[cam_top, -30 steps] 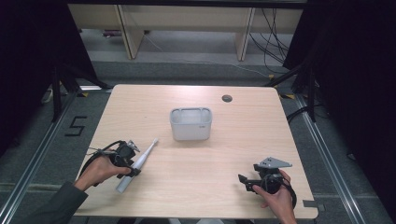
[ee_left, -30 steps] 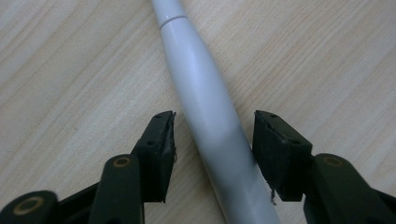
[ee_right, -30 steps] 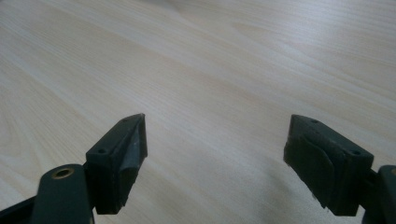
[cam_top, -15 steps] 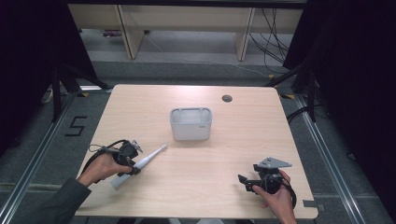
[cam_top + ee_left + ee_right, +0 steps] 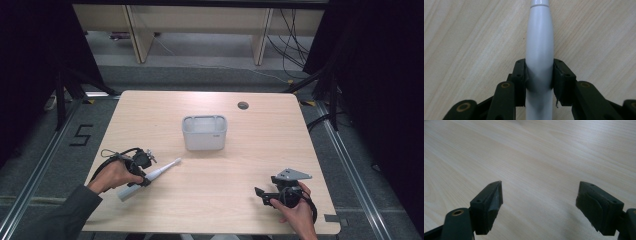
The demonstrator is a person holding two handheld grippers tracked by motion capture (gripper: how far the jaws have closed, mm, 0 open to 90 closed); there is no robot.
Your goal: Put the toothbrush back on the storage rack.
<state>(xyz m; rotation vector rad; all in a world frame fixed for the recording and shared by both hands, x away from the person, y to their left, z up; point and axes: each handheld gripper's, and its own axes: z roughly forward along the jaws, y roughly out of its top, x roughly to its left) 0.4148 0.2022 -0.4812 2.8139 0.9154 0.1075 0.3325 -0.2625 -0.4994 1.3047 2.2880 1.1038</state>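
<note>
Now the tabletop (image 5: 250, 150) is seen broad and pale, with a grey bin (image 5: 204, 132) set upright near its middle and a small dark grommet (image 5: 243, 105) farther back toward the far edge. Nearer the person's left side, a white toothbrush (image 5: 149, 177) is laid slantwise on the wood, its slim head aimed toward the bin, well apart from it.

The left claw (image 5: 141, 172) is brought over the thick handle, and its jaws have just been closing with the handle between them. In the left gripper view the toothbrush (image 5: 539, 62) is pinched squarely on both flanks, the pads (image 5: 521, 75) pressed flat against the white body, which rests on or just above the grain.

The right claw (image 5: 263, 194) is held idle near the front right edge, and in the right gripper view its jaws are spread wide over bare wood, with nothing between them.

The step in hand is judged to be the grasp itself, freshly secured. A lift is called for next, kept level so the long handle is not swung, then a carry toward the bin, likely with the brush tipped upright before it is lowered inside.
</note>
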